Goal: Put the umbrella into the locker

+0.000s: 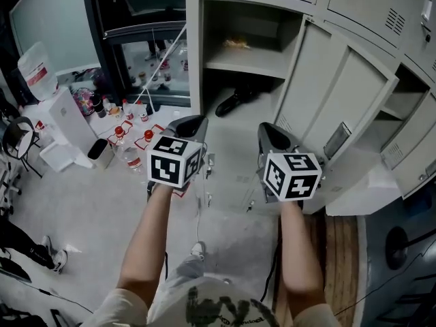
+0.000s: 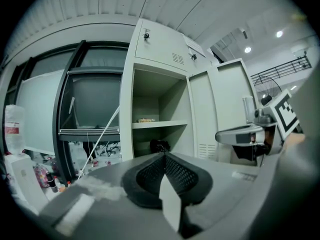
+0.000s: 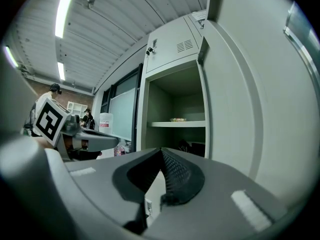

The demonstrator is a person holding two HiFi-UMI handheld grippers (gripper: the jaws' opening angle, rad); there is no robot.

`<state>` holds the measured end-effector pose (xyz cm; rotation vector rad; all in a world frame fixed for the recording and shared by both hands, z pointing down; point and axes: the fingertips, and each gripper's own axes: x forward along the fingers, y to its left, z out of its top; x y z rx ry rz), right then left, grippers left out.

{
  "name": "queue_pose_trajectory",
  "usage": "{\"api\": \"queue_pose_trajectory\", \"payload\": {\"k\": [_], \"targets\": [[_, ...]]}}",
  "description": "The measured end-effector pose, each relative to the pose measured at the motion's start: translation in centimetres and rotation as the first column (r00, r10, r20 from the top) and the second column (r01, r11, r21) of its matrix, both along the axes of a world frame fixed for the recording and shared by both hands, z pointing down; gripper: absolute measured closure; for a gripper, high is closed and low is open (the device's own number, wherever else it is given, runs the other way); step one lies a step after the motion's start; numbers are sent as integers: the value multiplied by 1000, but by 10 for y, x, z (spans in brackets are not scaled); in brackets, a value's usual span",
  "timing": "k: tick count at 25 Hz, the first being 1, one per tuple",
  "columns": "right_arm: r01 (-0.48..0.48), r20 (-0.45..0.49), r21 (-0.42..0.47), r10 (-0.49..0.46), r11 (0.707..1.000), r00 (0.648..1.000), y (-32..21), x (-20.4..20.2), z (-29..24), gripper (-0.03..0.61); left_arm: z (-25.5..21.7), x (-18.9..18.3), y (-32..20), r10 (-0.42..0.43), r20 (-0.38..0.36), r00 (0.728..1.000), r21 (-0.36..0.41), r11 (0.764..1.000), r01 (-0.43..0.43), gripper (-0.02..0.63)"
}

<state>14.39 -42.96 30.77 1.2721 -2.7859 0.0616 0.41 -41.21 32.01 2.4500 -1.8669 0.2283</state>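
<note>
The umbrella (image 1: 235,101) is a black, folded bundle lying on the floor of the open grey locker (image 1: 194,60), under its shelf (image 1: 248,61). It also shows as a dark lump in the left gripper view (image 2: 160,145) and the right gripper view (image 3: 186,145). My left gripper (image 1: 198,120) is shut, its pads meeting with nothing between them (image 2: 164,154). My right gripper (image 1: 266,127) is shut and empty as well (image 3: 161,149). Both point level at the locker opening and stand a short way back from it, side by side.
The locker door (image 1: 334,94) hangs open on the right, close to my right gripper. A small yellowish item (image 1: 236,43) lies on the shelf. Bottles (image 1: 126,138), a white box (image 1: 68,125) and a water jug (image 1: 37,70) crowd the floor at the left.
</note>
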Motion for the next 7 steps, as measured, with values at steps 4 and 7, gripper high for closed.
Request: {"api": "queue_pose_trajectory", "payload": {"k": [4, 7], "targets": [[-2, -4, 3, 2, 1000, 1000, 1, 1, 0, 581, 2, 0, 0, -2, 6, 1000, -9, 1000, 2, 607], [-2, -5, 5, 2, 1000, 1000, 2, 0, 0, 581, 5, 1, 2, 0, 5, 1000, -13, 1000, 0, 607]]}}
